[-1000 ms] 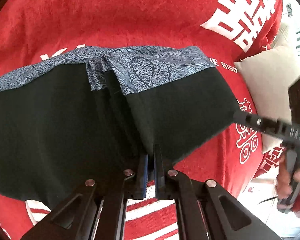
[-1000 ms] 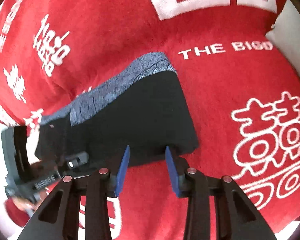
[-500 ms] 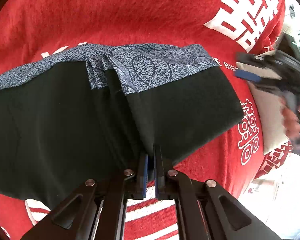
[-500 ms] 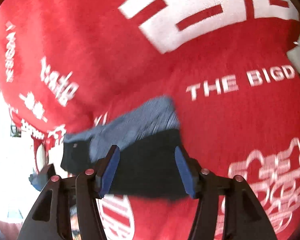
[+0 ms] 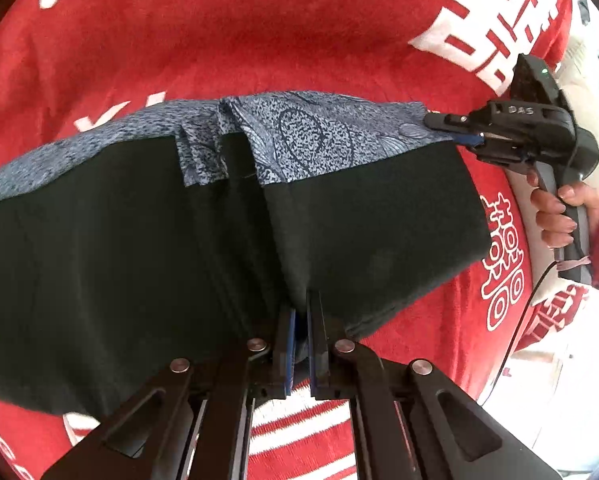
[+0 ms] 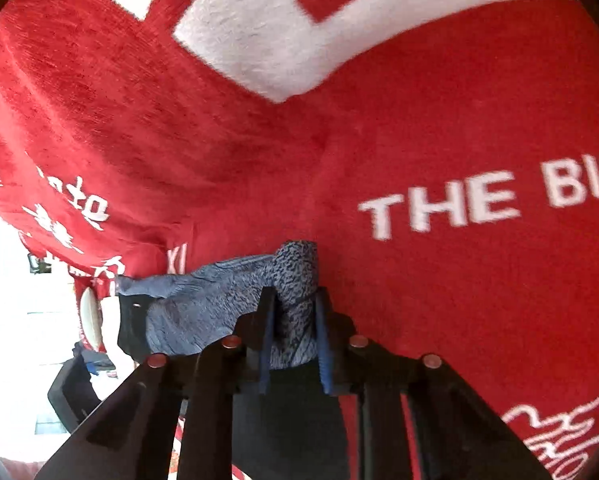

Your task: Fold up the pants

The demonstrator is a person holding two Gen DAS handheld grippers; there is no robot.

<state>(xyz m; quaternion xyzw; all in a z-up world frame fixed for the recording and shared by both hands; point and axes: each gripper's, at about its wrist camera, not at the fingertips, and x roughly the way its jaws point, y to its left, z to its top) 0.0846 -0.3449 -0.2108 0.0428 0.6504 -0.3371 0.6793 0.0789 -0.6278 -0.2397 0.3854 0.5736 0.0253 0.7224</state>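
The black pants (image 5: 119, 248) with a blue-grey patterned band (image 5: 315, 136) lie flat on a red blanket (image 5: 259, 32). My left gripper (image 5: 301, 300) is shut on the near black edge of the pants. In the left wrist view my right gripper (image 5: 455, 130) sits at the far right corner of the patterned band. In the right wrist view that gripper (image 6: 293, 300) has the patterned corner (image 6: 295, 272) pinched between its blue pads, and the rest of the pants (image 6: 187, 312) trail off to the left.
The red blanket (image 6: 419, 140) with white lettering covers the whole work surface. A beige pillow (image 5: 575, 60) lies at the right edge. The blanket's edge and a bright floor (image 6: 27, 340) show at the left of the right wrist view.
My right gripper has moved from the near right edge of the pants up to the far right corner and closed on the patterned band. My left gripper has kept its hold.
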